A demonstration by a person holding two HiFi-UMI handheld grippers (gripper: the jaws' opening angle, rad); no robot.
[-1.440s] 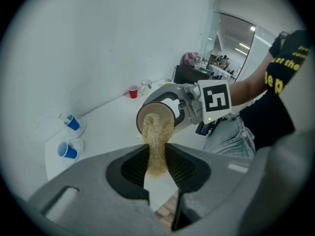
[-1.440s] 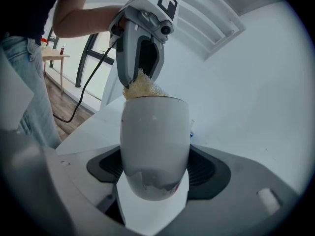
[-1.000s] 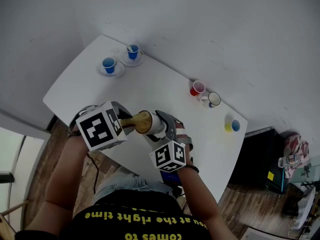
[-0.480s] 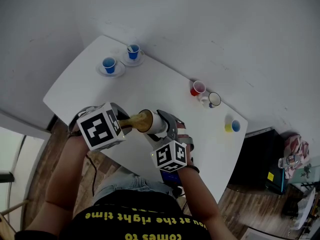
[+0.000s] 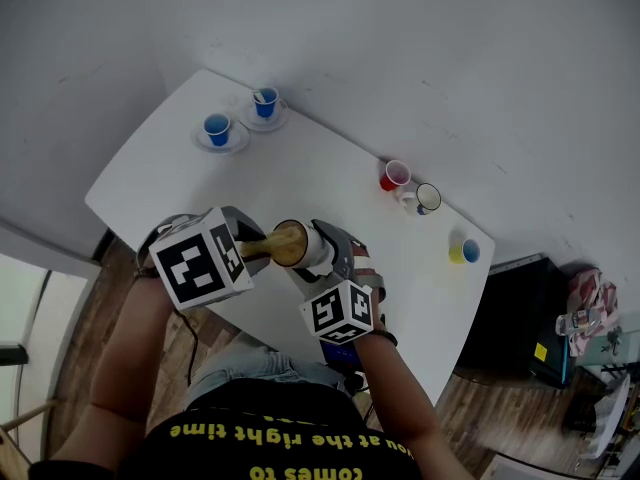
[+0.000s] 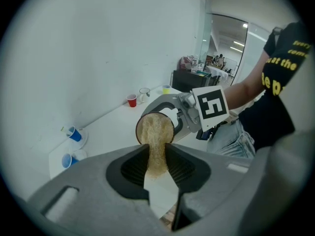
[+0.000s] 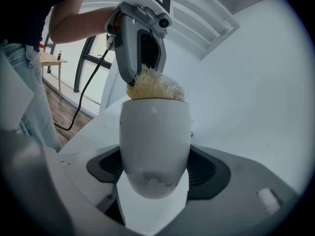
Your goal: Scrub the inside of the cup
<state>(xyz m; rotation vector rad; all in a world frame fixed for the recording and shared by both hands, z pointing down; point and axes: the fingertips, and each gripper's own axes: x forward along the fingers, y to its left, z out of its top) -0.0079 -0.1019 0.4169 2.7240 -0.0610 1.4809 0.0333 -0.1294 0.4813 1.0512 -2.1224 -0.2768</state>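
Open-plan office or lab room, white worktop (image 5: 310, 183) against bare white wall (image 5: 420, 58), wood-plank floor (image 5: 85, 343), black cabinet (image 5: 520, 318) beside the worktop, glass partition (image 6: 221, 33), ceiling strip lights (image 6: 239, 43), cluttered desks (image 6: 216, 73) beyond

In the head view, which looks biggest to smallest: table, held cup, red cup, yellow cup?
1. table
2. held cup, though it is nearer the camera
3. red cup and yellow cup look alike: no ranking
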